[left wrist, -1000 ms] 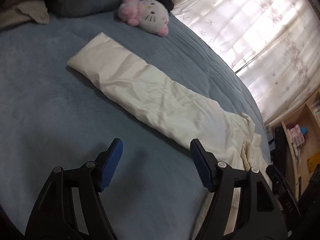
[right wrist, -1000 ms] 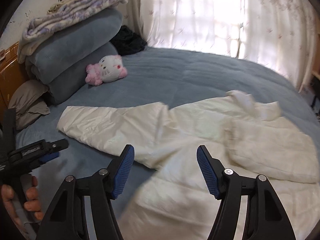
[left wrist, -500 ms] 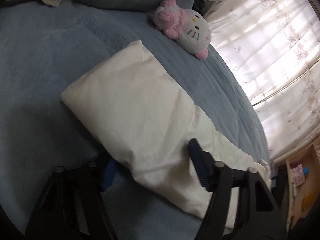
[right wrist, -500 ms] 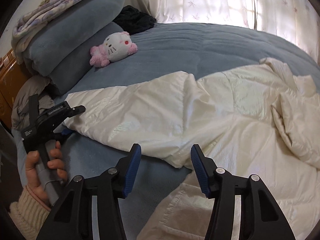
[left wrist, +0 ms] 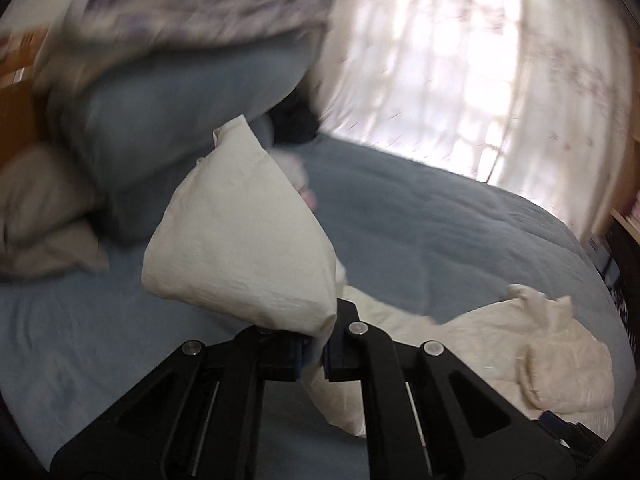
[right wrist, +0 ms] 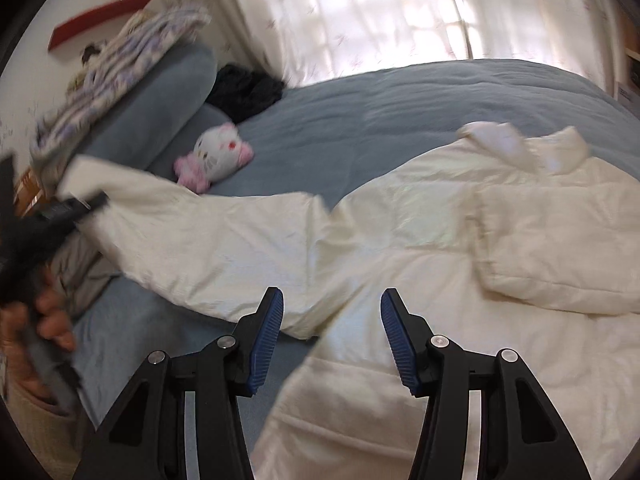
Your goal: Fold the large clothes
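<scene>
A large cream quilted jacket [right wrist: 420, 240] lies spread across the blue bed. Its long sleeve [right wrist: 208, 248] stretches to the left. My left gripper [left wrist: 314, 354] is shut on the sleeve's cuff end [left wrist: 248, 240], which stands lifted off the bed and bunched above the fingers. In the right wrist view that gripper [right wrist: 76, 208] shows at the far left, blurred, held by a hand. My right gripper [right wrist: 332, 336] hovers open over the spot where sleeve meets body, nothing pressed between its blue pads.
A pink and white plush cat [right wrist: 216, 156] lies near stacked blue pillows [right wrist: 160, 108] with a folded floral blanket [right wrist: 120, 56] on top. A dark garment [right wrist: 248, 88] sits by the curtain [right wrist: 380, 12]. Beige cloth [left wrist: 44, 220] lies at the left. Blue bedding [right wrist: 400, 104] spreads beyond.
My left gripper closed on the sleeve's end and lifted it off the bed, swinging the view upward. My right gripper narrowed a little and moved in over the jacket.
</scene>
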Action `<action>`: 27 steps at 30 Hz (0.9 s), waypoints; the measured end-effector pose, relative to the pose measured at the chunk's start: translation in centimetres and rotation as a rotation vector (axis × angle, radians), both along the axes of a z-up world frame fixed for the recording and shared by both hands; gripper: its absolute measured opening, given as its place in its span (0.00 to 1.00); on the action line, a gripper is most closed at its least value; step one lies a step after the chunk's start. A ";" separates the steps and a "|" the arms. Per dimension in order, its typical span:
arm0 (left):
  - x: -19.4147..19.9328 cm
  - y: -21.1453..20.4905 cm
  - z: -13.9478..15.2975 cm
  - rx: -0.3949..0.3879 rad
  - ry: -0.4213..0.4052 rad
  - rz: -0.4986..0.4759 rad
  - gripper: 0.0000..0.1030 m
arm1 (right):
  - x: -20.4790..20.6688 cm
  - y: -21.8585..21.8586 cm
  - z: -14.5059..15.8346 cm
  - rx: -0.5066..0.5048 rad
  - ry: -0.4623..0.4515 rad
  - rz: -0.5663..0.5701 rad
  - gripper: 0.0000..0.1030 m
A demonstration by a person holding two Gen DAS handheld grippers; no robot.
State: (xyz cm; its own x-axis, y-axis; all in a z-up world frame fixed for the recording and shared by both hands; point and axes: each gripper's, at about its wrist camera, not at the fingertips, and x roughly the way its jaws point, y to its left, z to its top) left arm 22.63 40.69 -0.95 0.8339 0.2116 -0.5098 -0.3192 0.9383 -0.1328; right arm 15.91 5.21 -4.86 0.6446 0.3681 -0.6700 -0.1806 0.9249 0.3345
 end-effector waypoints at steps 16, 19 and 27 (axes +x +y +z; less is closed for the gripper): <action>2.1 -37.1 -1.1 0.071 0.192 -0.525 0.06 | -8.6 -27.6 2.6 0.068 -0.031 -0.363 0.51; 2.3 -41.0 -5.5 0.040 0.276 -0.595 0.10 | -9.9 -31.3 1.8 0.057 -0.011 -0.395 0.51; 1.1 -44.3 -12.1 -0.090 0.400 -0.662 0.49 | -13.0 -35.8 -0.4 0.178 0.051 -0.453 0.69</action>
